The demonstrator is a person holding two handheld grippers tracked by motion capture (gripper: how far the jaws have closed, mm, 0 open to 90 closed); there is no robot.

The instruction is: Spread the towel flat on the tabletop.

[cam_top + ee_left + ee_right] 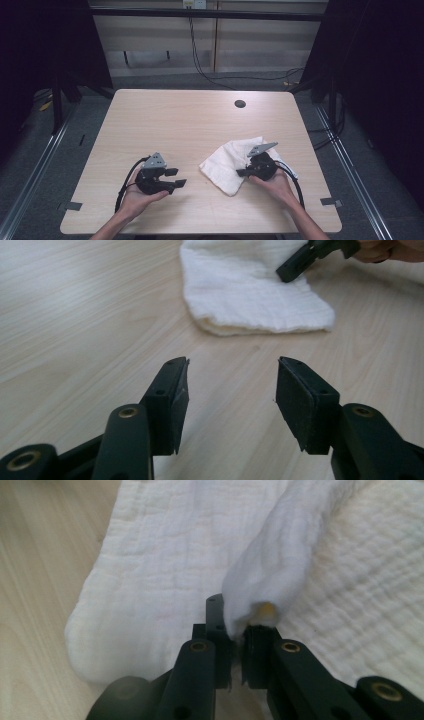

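Fold in hand: right gripper [235,630] pinches white cloth [227,165] fold near table [190,120] right edge; left gripper [232,385] fingers wide, empty, prob. next to grab the cloth's near corner.

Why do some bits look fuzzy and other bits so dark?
High view: bright table, black surroundings. Left gripper view: the left tongs are sharp, the white cloth slightly soft. Right gripper view: the pinched cloth fold is blurry because it's very close.

surface: light wood table [165,115] | on it: crumpled white cloth [227,162], front right
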